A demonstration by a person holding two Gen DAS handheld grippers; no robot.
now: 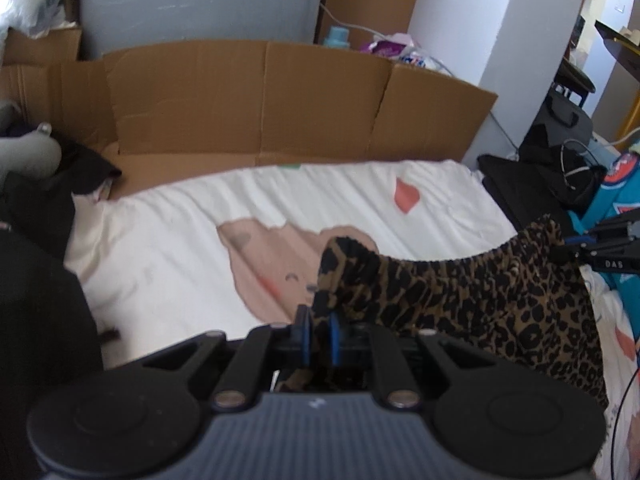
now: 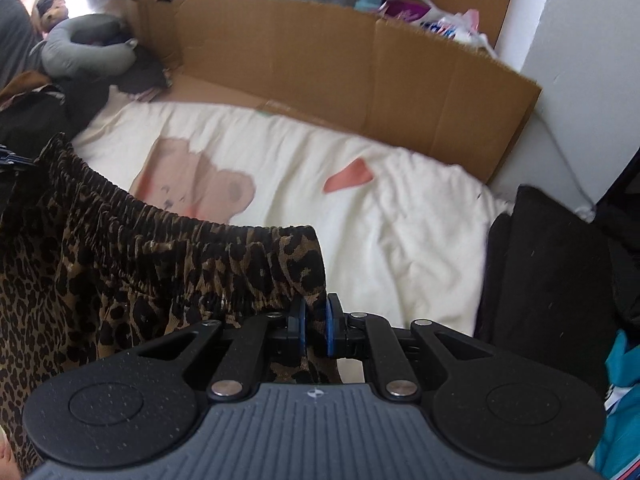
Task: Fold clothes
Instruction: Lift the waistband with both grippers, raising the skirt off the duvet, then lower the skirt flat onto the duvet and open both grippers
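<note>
Above the bed, both claws pinch leopard-print garment, its lower part cut off.

Right gripper fingers pinch leopard-print garment at elastic waistband (gathered), above cream blanket.

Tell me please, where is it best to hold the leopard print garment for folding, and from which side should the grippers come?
Grip the leopard print garment by its gathered elastic waistband, one end each, from above. The left gripper and right gripper are shut there already. The band looks thick and stretches between them, so the rest hangs flat over the cream blanket.
</note>
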